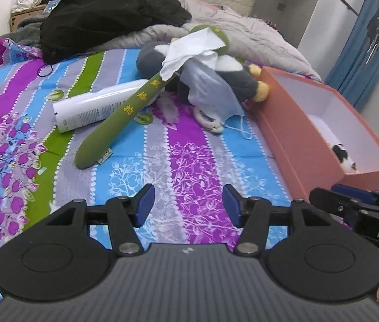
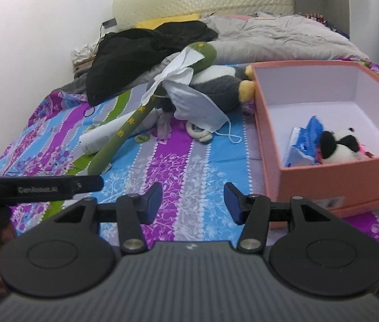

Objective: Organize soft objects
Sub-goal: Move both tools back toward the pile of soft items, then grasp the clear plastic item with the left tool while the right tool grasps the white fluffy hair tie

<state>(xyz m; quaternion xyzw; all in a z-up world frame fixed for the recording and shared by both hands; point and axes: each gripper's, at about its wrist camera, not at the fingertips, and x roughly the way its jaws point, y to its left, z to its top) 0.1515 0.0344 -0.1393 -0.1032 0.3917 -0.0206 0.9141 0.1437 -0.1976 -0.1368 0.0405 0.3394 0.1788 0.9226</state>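
A long green plush stick (image 1: pixel 116 112) with yellow characters lies on the striped bedsheet (image 1: pixel 189 166), leaning on a grey penguin plush (image 1: pixel 232 77). A white cloth (image 1: pixel 189 51) and a face mask (image 1: pixel 210 94) drape over them. A pink box (image 1: pixel 296 139) stands at the right; in the right wrist view the box (image 2: pixel 272 134) holds a panda plush (image 2: pixel 339 145) and a blue packet (image 2: pixel 304 139). My left gripper (image 1: pixel 188 205) is open and empty above the sheet. My right gripper (image 2: pixel 193 202) is open and empty beside the box.
A white bottle (image 1: pixel 95 110) lies under the green stick. Black clothing (image 1: pixel 103 18) and a grey quilt (image 1: pixel 243 32) are piled at the bed's head. A blue curtain (image 1: pixel 364 40) hangs at the right. A hair tie (image 1: pixel 44 70) lies on the sheet.
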